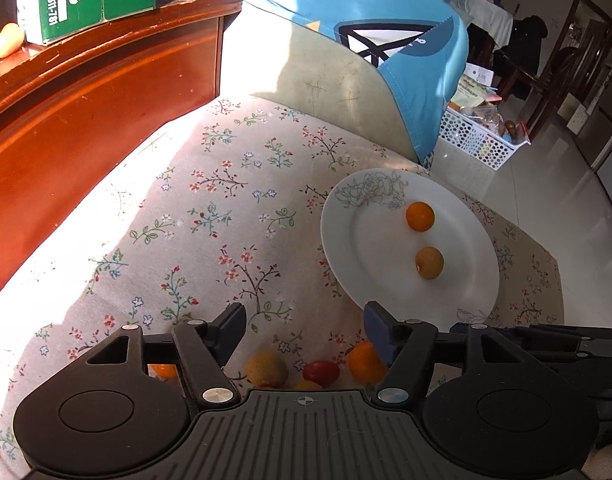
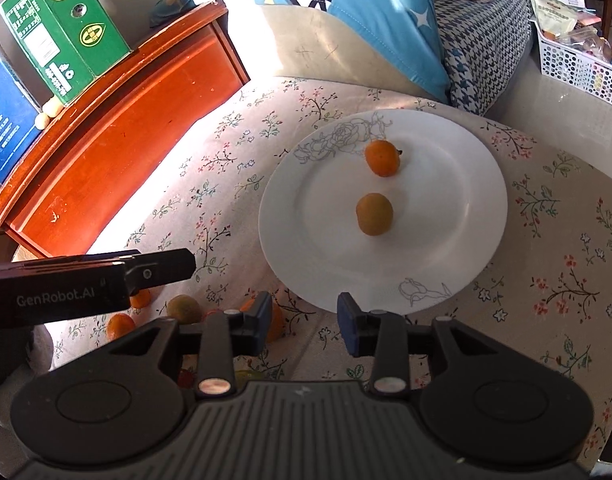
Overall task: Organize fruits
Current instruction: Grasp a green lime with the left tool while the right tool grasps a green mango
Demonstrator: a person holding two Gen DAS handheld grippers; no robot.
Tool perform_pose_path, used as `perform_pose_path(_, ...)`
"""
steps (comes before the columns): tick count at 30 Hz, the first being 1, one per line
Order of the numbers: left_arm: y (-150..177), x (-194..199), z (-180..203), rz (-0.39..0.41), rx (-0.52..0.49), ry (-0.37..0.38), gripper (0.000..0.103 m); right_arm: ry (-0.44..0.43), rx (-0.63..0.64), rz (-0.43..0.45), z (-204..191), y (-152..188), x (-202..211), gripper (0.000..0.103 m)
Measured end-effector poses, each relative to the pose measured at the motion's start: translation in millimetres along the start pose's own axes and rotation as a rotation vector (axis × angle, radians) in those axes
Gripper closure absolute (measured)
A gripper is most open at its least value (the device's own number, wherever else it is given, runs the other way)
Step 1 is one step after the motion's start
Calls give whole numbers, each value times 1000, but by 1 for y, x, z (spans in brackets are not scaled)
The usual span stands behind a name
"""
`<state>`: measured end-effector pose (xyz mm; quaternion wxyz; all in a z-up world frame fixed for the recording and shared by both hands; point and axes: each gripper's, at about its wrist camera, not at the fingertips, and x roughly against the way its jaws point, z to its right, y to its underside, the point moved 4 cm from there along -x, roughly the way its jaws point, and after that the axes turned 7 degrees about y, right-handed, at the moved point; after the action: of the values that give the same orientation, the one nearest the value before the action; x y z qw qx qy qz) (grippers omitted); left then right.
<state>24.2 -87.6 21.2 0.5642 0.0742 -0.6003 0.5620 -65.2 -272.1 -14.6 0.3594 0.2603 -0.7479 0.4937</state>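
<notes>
Both tongs open, empty: left tongs (image 1: 303,330) wide above loose fruits (image 1: 265,369) on floral cloth (image 1: 209,216), likely lining up next pick. Right tongs (image 2: 304,316) at plate (image 2: 446,240) edge; two fruits (image 2: 374,214) plated.

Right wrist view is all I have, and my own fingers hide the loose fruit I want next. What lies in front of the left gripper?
Observer: In the left wrist view, a small red fruit lies on the floral cloth, in line with the gap between the fingers of the left gripper.
Operator: Is that gripper holding anything?
Observer: No. It is open, with nothing between its fingers.
Operator: Anything close to the red one?
Observer: A yellow-green fruit lies just to its left, and an orange fruit to its right, partly behind the gripper's right finger.
</notes>
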Motion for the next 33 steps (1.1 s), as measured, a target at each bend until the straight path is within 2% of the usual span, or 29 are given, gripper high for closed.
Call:
perform_pose_path(5,8,13,-17,-15,18,-24,38,-19,37,-22,-10,8,0,65)
perform_pose_path(13,27,31,-29,-36,-11,-60,38,-34,115,-61,-25,25,-1,62)
perform_pose_path(20,50,35,-33,-71,-33,-92,39,-26,151,-85,-29,34,0,61)
perform_pose_path(30,70,30,-30,-109,-66,-84,41,-21,200,-116,-36,46,-4,57)
perform_pose_path(33,73,25,-32,-118,-65,-86,46,-13,201,-118,-36,47,-6,57)
